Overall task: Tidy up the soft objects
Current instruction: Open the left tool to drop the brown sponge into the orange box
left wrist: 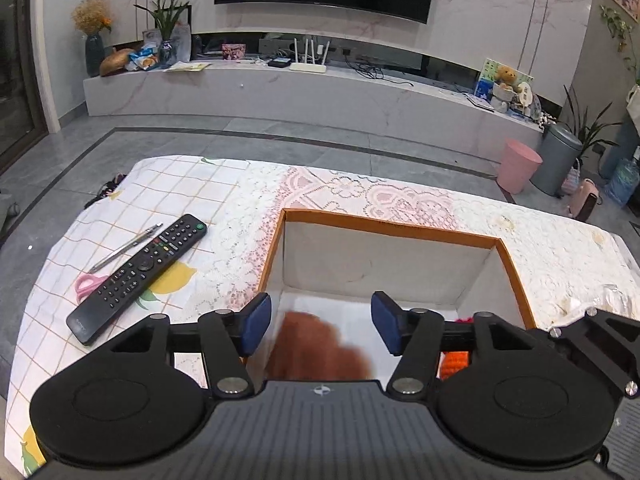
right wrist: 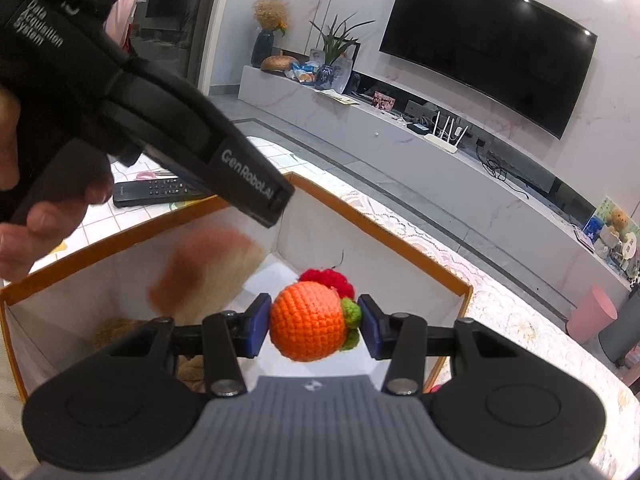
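Observation:
An orange-rimmed white box (left wrist: 384,227) stands on the table. My left gripper (left wrist: 322,324) is open over the box. A blurred brown soft toy (left wrist: 320,346) is below it, apart from the pads, in mid-air inside the box; it also shows in the right wrist view (right wrist: 200,272). My right gripper (right wrist: 314,326) is shut on an orange crocheted fruit (right wrist: 308,326) with a green leaf, held over the box (right wrist: 384,222). A red crocheted item (right wrist: 330,280) lies in the box behind it. A tan soft item (right wrist: 116,330) lies at the box's lower left.
A black TV remote (left wrist: 140,276), a pen (left wrist: 126,248) and pink scissors (left wrist: 86,286) lie on the tablecloth left of the box. The left gripper's body (right wrist: 168,128) crosses the upper left of the right wrist view. A pink bin (left wrist: 518,164) stands on the floor beyond.

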A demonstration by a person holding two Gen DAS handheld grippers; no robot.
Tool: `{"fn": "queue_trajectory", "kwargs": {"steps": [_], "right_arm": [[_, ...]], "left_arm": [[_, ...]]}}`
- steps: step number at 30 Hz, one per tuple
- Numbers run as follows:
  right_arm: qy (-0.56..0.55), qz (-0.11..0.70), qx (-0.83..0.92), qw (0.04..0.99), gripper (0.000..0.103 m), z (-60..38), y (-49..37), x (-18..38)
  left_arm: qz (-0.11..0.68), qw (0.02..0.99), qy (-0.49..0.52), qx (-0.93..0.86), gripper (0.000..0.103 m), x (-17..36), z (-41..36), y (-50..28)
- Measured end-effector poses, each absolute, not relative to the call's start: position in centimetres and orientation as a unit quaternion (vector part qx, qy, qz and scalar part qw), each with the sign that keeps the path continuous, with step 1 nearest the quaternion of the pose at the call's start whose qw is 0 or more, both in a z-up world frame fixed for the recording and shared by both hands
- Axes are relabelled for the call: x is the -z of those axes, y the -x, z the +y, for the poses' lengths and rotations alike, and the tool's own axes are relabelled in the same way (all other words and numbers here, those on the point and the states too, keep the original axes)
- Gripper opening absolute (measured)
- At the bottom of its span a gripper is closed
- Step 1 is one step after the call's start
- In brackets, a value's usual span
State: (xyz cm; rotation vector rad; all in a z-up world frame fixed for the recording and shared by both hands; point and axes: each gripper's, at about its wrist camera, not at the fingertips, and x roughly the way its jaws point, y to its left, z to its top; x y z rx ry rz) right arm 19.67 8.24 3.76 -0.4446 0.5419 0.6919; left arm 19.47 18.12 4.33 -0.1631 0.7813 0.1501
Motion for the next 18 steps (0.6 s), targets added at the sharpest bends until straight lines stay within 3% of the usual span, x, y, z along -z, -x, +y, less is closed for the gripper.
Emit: {"fn": "queue_trajectory", "kwargs": {"steps": [5, 18], "right_arm": [[0.211, 0.263, -0.333, 0.881, 0.047, 7.9, -19.3, -3.8], [0.21, 0.286, -0.341, 0.871, 0.047, 8.5, -19.0, -4.1]], "left_arm": [[0.385, 0.916, 0.074, -0.079, 0.082, -4.6, 18.3, -19.3], [0.389, 0.918, 0.032, -0.074, 0.084, -6.1, 19.6, -17.1]]}}
